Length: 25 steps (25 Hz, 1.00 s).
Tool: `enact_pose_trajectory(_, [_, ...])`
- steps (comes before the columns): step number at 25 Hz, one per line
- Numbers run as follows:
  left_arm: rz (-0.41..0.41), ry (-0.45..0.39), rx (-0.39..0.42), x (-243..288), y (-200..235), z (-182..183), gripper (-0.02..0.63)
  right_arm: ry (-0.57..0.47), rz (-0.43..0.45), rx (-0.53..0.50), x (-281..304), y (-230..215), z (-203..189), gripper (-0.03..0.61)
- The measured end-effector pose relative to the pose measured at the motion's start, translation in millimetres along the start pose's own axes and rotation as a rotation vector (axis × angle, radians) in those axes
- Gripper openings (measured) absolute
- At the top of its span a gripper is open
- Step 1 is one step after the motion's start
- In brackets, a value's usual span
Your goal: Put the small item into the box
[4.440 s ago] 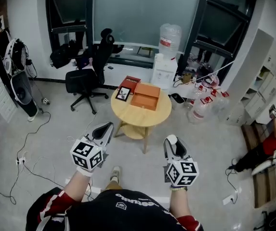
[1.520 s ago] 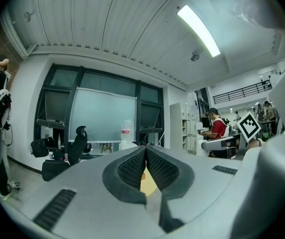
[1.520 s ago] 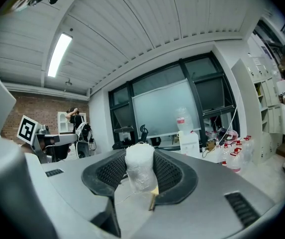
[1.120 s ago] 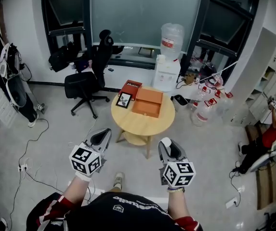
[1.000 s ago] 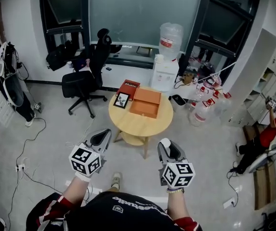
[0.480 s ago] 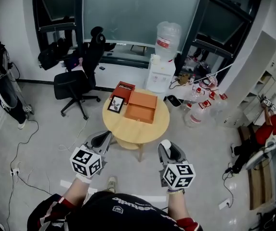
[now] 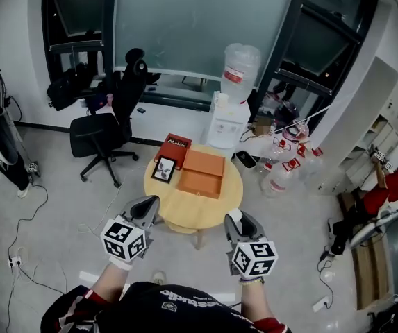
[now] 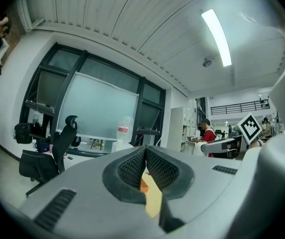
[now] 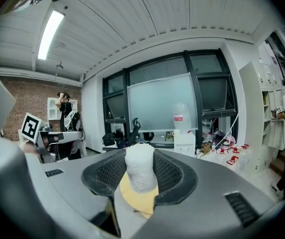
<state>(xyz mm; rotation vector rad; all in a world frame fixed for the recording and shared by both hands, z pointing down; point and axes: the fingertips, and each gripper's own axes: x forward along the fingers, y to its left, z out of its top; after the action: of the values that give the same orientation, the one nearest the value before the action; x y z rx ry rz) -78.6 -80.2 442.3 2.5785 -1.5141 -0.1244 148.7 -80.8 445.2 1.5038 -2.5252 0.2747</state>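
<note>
Table [image 7: 192, 210] looms nearer; white item [image 9: 140, 173] sits clamped between right gripper [image 9: 140, 156]'s jaws.

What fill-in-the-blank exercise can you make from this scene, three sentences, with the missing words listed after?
The small item gripped by the right tool is ____ in colour.
The orange box sits on a ____ wooden table.
The office chair to the left of that table is ____ in colour.
Missing words: white; round; black.
</note>
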Motion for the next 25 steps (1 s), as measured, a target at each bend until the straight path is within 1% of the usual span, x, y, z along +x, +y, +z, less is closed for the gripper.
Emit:
enact_pose_trajectory(7, [0.009, -0.010, -0.022, 22, 44, 7, 0.018, 0.006, 0.017, -0.032, 47, 9, 21, 0.181])
enact_pose_trajectory(13, [-0.007, -0.002, -0.019, 46, 81, 16, 0.018, 0.016, -0.002, -0.026, 86, 9, 37, 0.183])
enact_pose_trajectory(25, [-0.064, 0.008, -0.015, 82, 126, 18, 0.018, 0.012, -0.049, -0.019, 136, 9, 47, 0.184])
